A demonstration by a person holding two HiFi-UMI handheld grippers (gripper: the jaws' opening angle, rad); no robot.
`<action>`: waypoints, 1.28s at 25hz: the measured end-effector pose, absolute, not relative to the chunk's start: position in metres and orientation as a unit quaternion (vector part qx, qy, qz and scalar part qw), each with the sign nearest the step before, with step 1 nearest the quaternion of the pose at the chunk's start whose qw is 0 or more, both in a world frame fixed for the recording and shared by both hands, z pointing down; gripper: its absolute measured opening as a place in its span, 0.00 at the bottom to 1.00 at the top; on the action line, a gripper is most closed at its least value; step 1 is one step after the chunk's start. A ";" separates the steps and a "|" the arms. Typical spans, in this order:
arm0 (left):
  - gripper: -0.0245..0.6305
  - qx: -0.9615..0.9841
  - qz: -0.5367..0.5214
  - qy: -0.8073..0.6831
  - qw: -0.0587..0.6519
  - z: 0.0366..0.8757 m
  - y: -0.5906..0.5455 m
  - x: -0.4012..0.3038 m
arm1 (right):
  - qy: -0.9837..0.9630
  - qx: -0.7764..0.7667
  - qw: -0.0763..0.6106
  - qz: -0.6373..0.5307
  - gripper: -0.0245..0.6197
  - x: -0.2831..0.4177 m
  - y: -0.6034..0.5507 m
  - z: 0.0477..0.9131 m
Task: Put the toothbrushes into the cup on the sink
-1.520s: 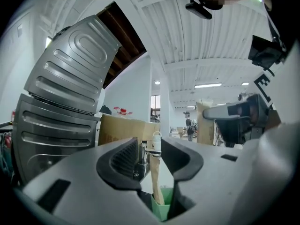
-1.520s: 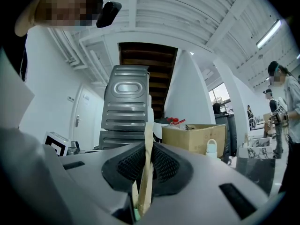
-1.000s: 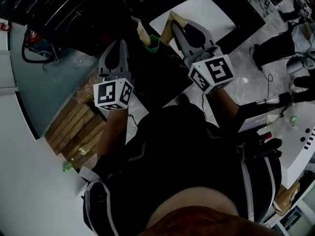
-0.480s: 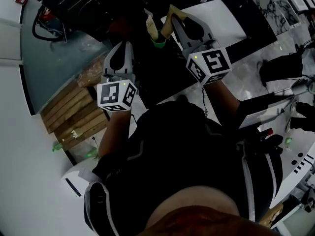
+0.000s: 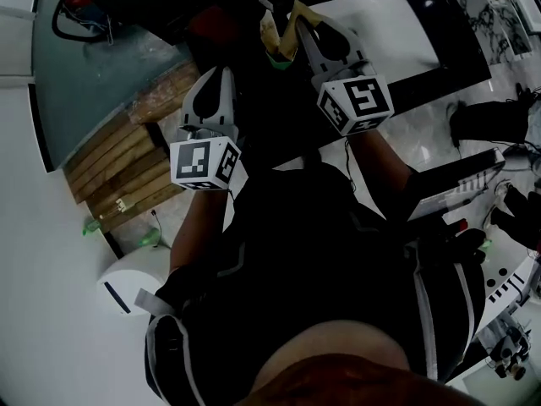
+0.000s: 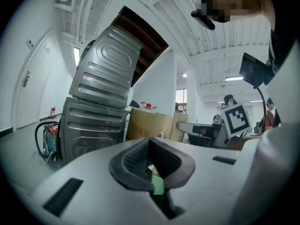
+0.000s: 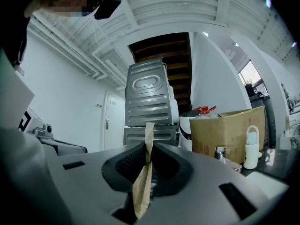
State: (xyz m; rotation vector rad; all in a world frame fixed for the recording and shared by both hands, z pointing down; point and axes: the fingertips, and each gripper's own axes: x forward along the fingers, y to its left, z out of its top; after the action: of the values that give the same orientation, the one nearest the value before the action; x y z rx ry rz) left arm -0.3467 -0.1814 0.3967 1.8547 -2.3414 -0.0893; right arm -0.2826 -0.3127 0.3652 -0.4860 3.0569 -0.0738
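Observation:
In the right gripper view my right gripper [image 7: 149, 144] is shut on a tan paper-wrapped toothbrush [image 7: 143, 186] that stands up through the jaws. The head view shows this gripper [image 5: 297, 25] raised toward the white sink counter [image 5: 380, 24]. My left gripper [image 5: 222, 73] is held up beside it, to the left. Its jaws [image 6: 151, 146] are shut, and a small green piece with a tan bit [image 6: 158, 185] is pinched in the slit. Between the two grippers a tan and green item [image 5: 274, 41] shows in the head view. I cannot make out a cup.
Stacked grey washing machines [image 6: 93, 116] stand ahead. A cardboard box [image 7: 225, 130], a faucet [image 7: 219, 153] and a white bottle [image 7: 251, 149] are to the right. Wooden planks [image 5: 127, 172] lie on the floor at the left. The person's dark-clothed body fills the lower head view.
Both grippers stay raised side by side with their holds unchanged. The planks have slid down and left and the white counter right in the head view as the person moves.

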 end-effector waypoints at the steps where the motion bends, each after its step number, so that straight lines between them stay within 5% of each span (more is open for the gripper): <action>1: 0.05 0.618 -0.029 -0.782 0.079 0.399 -0.182 -0.346 | 0.987 -0.156 0.019 -0.023 0.12 -0.284 -0.313 0.369; 32: 0.05 0.606 -0.010 -0.789 0.098 0.426 -0.182 -0.323 | 0.990 -0.136 -0.044 0.001 0.12 -0.294 -0.320 0.453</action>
State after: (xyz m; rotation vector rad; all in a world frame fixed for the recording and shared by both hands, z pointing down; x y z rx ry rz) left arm -0.3226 -0.1819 0.4261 1.7947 -2.3349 -0.0298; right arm -0.2936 -0.3200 0.4531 -0.4399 3.2001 0.0035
